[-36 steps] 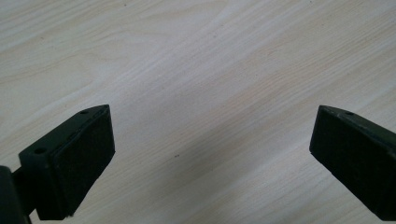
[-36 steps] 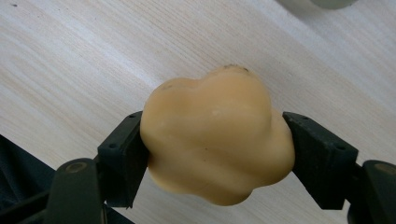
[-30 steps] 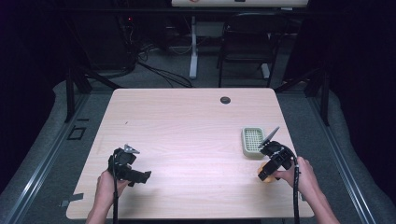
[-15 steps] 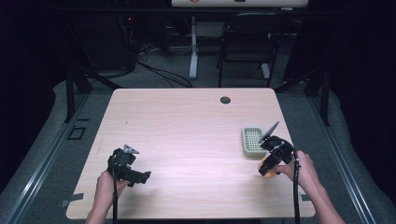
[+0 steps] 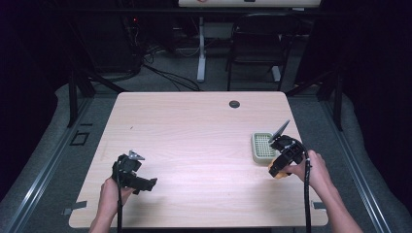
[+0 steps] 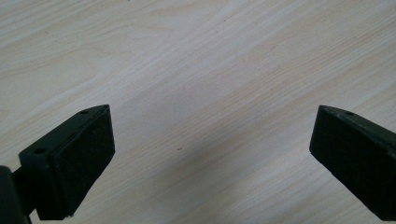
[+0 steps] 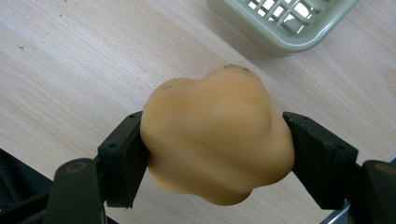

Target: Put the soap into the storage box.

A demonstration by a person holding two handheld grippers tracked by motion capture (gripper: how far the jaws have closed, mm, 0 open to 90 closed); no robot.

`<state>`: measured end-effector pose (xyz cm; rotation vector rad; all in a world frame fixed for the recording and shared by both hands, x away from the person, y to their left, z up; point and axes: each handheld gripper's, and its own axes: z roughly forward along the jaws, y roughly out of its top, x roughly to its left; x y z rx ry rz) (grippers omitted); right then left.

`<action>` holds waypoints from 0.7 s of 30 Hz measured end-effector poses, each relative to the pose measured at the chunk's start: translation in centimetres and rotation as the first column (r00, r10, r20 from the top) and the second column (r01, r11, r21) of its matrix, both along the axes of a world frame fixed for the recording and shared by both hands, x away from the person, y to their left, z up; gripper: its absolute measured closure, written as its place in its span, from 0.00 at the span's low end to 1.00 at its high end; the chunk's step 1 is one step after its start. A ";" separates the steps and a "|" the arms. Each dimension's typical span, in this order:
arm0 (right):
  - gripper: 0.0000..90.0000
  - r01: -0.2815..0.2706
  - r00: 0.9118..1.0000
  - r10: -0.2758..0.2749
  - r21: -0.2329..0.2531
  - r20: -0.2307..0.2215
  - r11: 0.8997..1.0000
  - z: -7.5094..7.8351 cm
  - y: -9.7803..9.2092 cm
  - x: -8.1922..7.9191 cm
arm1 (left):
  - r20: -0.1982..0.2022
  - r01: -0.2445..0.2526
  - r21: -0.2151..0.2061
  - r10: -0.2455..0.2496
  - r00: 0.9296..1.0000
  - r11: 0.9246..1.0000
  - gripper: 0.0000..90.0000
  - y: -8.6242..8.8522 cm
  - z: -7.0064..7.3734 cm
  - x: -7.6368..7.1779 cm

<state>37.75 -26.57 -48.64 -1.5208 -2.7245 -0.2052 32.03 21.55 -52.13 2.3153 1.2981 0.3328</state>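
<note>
The right gripper [image 7: 215,140] pinches an orange lump [image 7: 215,136], a smooth, rounded, lobed piece the colour of butterscotch, with 1 black jaw pressed against each of its 2 sides. In the right gripper view the lump sits squarely between the jaws above the pale wood table [image 7: 70,60], and a few small dark specks mark its top edge. Whether it rests on the wood or is held just above it cannot be told. Just beyond the lump lies the corner of a pale green basket [image 7: 289,32] with a slotted bottom. In the high view the right gripper [image 5: 284,158] is near the table's right edge, held in the person's right hand [image 5: 311,167], with the orange lump [image 5: 278,174] showing as a small patch under it, just beside the near right corner of the basket [image 5: 256,150]. The left gripper [image 5: 141,180] is well apart from all this, near the front left part of the table [image 5: 194,126], held in the left hand [image 5: 111,189]. In the left gripper view its 2 jaws are spread wide with nothing between them, only bare wood grain [image 6: 205,93] below. A small dark round cap [image 5: 234,104] sits in the table near its far edge.
</note>
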 end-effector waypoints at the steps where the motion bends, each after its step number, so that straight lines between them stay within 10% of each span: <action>1: 0.29 -0.017 1.000 0.017 -0.021 -0.009 1.000 0.2 -0.1 0.2 | -0.002 0.001 0.001 -0.001 1.000 1.000 0.00 0.0 0.0 0.0; 21: 0.29 -0.017 1.000 0.017 -0.026 0.020 1.000 2.1 0.4 1.9 | 0.003 0.014 -0.006 -0.014 1.000 1.000 0.00 -0.1 0.0 -0.1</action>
